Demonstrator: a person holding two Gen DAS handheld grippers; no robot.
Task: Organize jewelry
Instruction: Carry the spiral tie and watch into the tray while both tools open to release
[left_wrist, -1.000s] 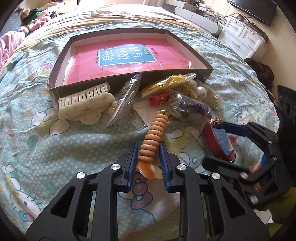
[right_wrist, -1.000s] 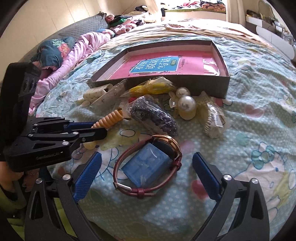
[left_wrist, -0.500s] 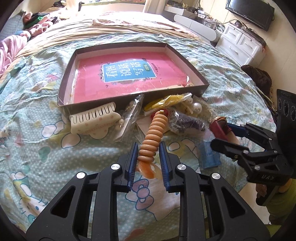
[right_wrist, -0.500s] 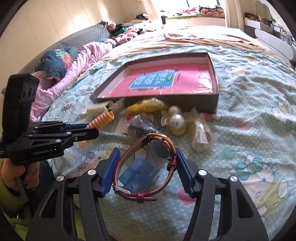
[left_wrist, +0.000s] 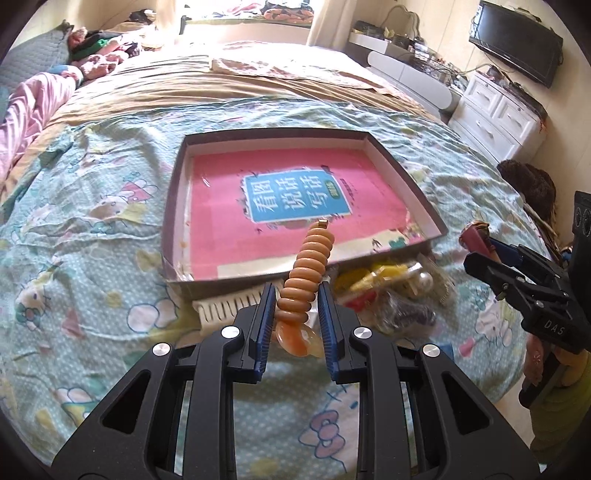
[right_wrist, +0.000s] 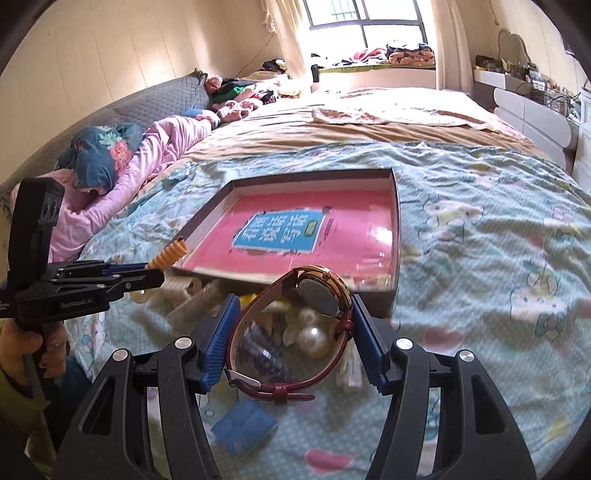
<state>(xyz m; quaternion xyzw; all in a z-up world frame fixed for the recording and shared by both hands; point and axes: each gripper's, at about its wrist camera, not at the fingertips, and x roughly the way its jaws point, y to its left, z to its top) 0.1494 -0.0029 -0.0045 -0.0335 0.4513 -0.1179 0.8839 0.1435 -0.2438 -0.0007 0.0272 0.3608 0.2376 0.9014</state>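
**Both tools loaded above the bed, much of the pile hidden**

While the left tool (left_wrist: 293, 317) pinches an orange ribbed hair piece (left_wrist: 308, 266) between its blue pads, the piece's lower, glossier end sits between the pads and is hard to identify. Its ribbed length rises tilted ahead of the tool, with the small gold tip in front of the pink book (left_wrist: 295, 206) lying in the shallow dark box (left_wrist: 173, 206). Just beyond and below the left tool, a cream claw clip (left_wrist: 225, 304) is mostly covered by the pads.

Pressed on a red-strapped watch (right_wrist: 295, 332), the right tool (right_wrist: 291, 339) holds it off the bed, dial tilted toward the box (right_wrist: 397, 236). Seen through the strap loop are pearls (right_wrist: 314, 339) and a dark bagged item, blurred. Below the tool lies a blue block (right_wrist: 243, 424), also blurred.

Left of the right tool, the person's left hand (right_wrist: 22, 350) grips the other tool's handle, partly cut off by the frame edge. From the left wrist view only the right tool's side (left_wrist: 517, 280) shows, the watch a sliver at its tip. A yellow packet (left_wrist: 373, 275) lies to the right ahead of the left tool, on the patterned bedspread (left_wrist: 92, 258)
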